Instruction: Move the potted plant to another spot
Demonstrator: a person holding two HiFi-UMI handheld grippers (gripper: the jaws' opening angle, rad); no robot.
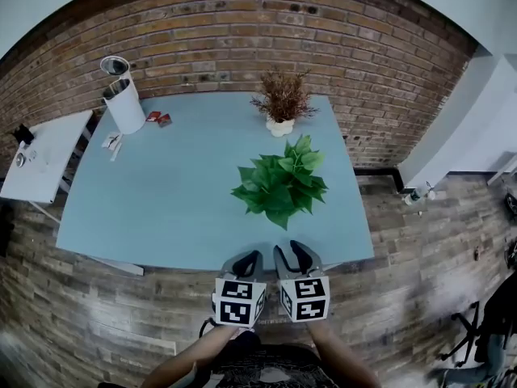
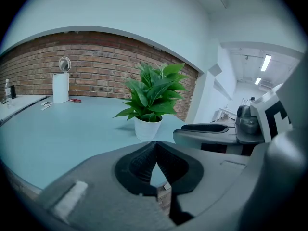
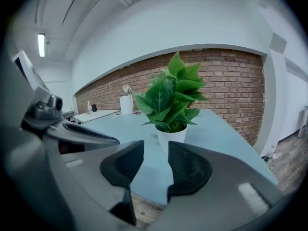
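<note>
A green leafy potted plant in a white pot stands on the light blue table, right of centre and near the front edge. Both grippers hover side by side at the table's front edge, short of the plant. My left gripper has its jaws touching at the tips, nothing between them. My right gripper has a narrow gap between its jaws, with nothing in it; the plant stands straight ahead beyond that gap.
A dried brown plant in a small white pot stands at the table's far edge by the brick wall. A white cylinder appliance and small red items sit at the far left. A white side table stands left of the blue one.
</note>
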